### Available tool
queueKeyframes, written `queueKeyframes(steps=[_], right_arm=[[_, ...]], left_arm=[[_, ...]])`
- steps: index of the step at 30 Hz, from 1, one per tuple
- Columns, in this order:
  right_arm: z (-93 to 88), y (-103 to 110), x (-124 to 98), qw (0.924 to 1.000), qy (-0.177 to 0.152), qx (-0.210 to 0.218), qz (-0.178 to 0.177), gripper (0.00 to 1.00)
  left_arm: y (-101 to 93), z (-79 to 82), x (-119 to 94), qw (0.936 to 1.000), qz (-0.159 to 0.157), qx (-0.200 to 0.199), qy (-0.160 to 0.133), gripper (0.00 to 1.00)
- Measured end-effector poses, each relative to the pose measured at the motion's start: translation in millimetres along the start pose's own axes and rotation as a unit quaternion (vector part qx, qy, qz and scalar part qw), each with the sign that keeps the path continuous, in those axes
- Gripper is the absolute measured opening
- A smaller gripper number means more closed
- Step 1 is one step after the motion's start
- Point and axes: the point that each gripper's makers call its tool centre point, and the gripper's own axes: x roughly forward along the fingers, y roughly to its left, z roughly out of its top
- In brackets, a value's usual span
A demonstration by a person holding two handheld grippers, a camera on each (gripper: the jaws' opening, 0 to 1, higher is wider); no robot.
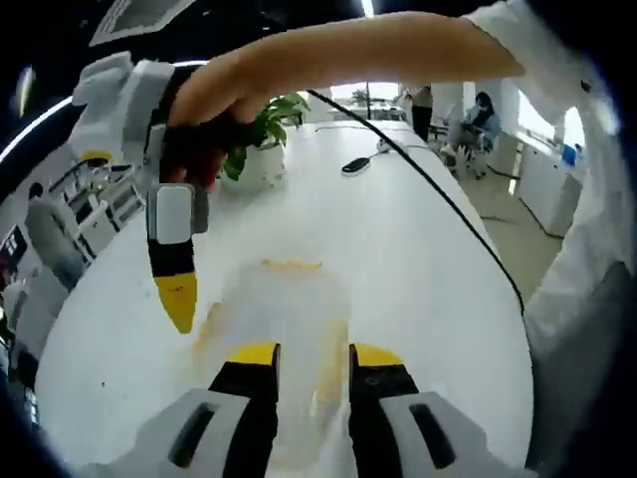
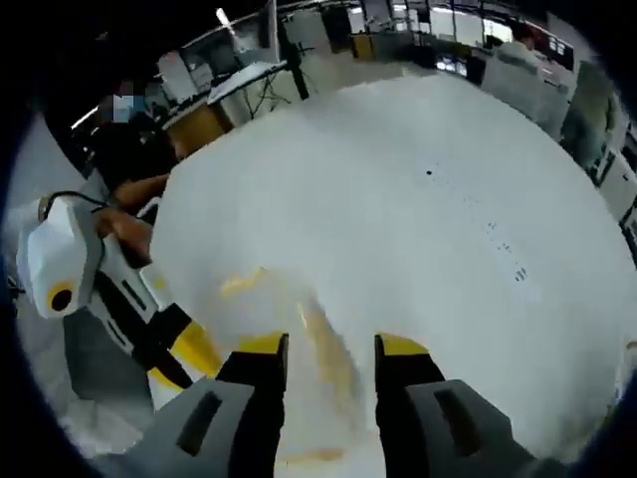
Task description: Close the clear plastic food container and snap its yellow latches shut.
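Observation:
The clear plastic container (image 1: 289,299) lies blurred on the white table (image 1: 418,269), just ahead of my left gripper (image 1: 316,354). Yellow latches show at its far edge (image 1: 292,265) and between the left jaws (image 1: 328,376). The left jaws stand apart, open, around that near edge. A hand holds my right gripper (image 1: 179,299) upright at the container's left side, its yellow tip pointing down. In the right gripper view the container (image 2: 289,309) lies before my right gripper (image 2: 331,345), which is open with a yellow latch (image 2: 326,354) between its jaws. The left gripper (image 2: 194,351) comes in from the left.
A potted plant (image 1: 264,124) stands at the table's far end, with a black device (image 1: 355,165) and a black cable (image 1: 438,189) running along the top. People sit at desks (image 1: 478,115) beyond. The table (image 2: 438,199) stretches wide and bare to the right.

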Motion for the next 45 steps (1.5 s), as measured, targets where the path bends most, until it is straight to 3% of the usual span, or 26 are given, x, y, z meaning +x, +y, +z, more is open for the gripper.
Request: queueKeyframes(steps=[2,7,10,14,24,45], right_arm=[[-7.6,8.5,2.9,0.9984,0.034,-0.041,0.02,0.38],[-33.8,25.0,14.3,0.9901,0.114,-0.06,0.055,0.49],[-39.7,20.8,20.5,0.9854,0.138,-0.085,0.052,0.5],[-38.5,13.9,23.5,0.9854,0.14,-0.08,0.054,0.44],[-33.9,18.4,28.0,0.9817,0.148,-0.104,0.059,0.43],[-31.7,16.9,32.7,0.9747,0.191,-0.104,0.051,0.42]], left_arm=[[-1.5,-3.7,3.3,0.9999,0.0,0.008,0.008,0.24],[-11.0,-14.8,9.5,0.9987,-0.013,0.041,0.025,0.27],[-11.1,-19.8,10.6,0.9978,-0.01,0.054,0.038,0.26],[-9.2,-19.1,9.8,0.9979,-0.012,0.052,0.038,0.25],[-6.2,-19.2,10.7,0.9989,-0.007,0.03,0.034,0.24],[-8.3,-17.9,11.3,0.9981,-0.007,0.046,0.04,0.19]])
